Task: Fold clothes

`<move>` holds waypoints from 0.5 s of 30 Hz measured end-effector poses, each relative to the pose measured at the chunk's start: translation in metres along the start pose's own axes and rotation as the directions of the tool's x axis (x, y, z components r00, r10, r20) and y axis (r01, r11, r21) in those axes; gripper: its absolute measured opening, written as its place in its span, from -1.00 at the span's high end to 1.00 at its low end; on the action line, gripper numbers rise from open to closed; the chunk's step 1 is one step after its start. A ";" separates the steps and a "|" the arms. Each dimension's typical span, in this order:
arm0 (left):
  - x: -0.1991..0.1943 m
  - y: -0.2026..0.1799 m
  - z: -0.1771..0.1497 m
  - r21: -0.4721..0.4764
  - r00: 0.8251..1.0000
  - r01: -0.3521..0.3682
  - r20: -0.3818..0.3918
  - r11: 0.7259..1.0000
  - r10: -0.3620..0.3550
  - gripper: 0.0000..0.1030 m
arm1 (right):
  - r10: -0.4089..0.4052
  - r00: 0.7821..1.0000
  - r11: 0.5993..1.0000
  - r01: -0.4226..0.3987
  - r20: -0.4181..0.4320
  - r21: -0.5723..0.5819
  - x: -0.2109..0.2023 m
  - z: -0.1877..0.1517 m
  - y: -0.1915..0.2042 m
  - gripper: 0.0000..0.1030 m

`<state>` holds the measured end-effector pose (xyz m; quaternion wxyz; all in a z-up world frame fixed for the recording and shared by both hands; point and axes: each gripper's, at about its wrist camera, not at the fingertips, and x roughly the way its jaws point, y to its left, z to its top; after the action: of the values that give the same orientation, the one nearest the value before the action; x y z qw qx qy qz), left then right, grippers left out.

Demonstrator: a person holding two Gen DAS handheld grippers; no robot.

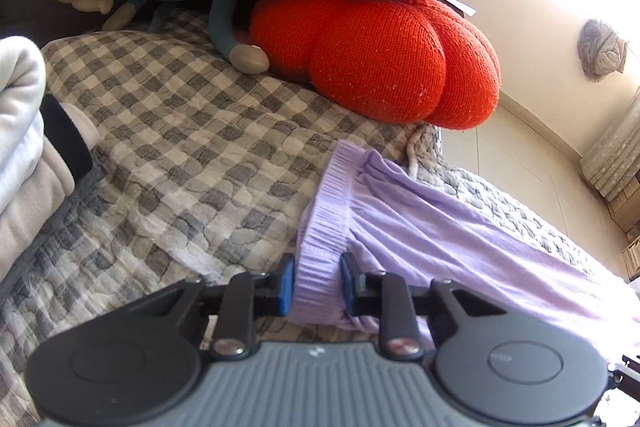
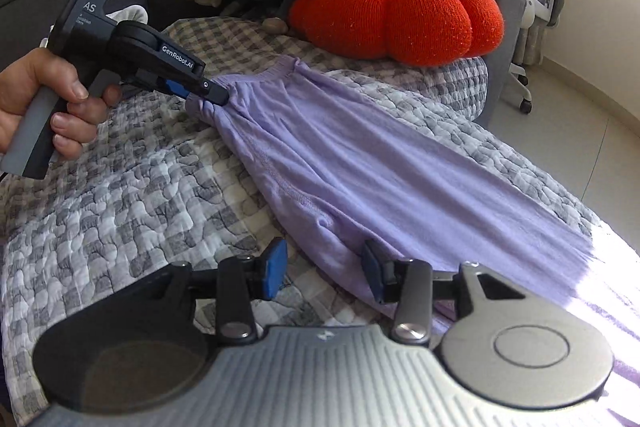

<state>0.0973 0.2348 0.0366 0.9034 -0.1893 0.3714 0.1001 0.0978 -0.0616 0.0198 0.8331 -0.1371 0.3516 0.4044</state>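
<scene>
A lilac garment (image 2: 340, 163) is spread across a checked quilt (image 2: 120, 195) beside two orange cushions (image 2: 396, 15). Its gathered waistband (image 1: 318, 227) is pinched by the left gripper (image 1: 318, 283), angled downward in a person's hand (image 2: 52, 107); a thin bite could let it slip under tension. The right gripper (image 2: 326, 275) is held open over the garment's near edge, nothing clamped, and quilt might be caught too.

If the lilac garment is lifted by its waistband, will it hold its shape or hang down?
The lilac garment will probably hang limp: its thin cloth already lies in soft wrinkles. The waistband bunches inside the left claw, so it likely gathers more. It looks light.
</scene>
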 end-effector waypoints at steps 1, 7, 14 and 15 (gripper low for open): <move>-0.005 0.001 0.002 -0.006 1.000 0.017 0.010 1.000 -0.017 0.54 | 0.024 1.000 1.000 -0.024 -0.019 -0.007 0.000 0.000 0.001 0.04; -0.020 0.008 0.008 0.010 0.995 0.085 0.043 0.996 -0.085 0.55 | 0.059 0.995 0.998 -0.061 -0.083 -0.017 -0.003 0.001 -0.004 -0.06; -0.027 0.018 0.008 0.092 0.988 0.138 0.059 0.986 -0.144 0.55 | -0.002 0.998 0.999 0.004 -0.055 0.044 0.007 0.000 -0.015 -0.13; -0.028 0.020 0.008 0.103 0.986 0.148 0.059 0.984 -0.155 0.55 | 0.040 0.998 0.997 -0.037 -0.045 0.064 0.005 -0.001 -0.016 -0.18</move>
<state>0.0765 0.2548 0.0566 0.9286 -0.1688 0.3300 0.0188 0.1122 -0.0693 0.0144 0.8206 -0.1133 0.3859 0.4060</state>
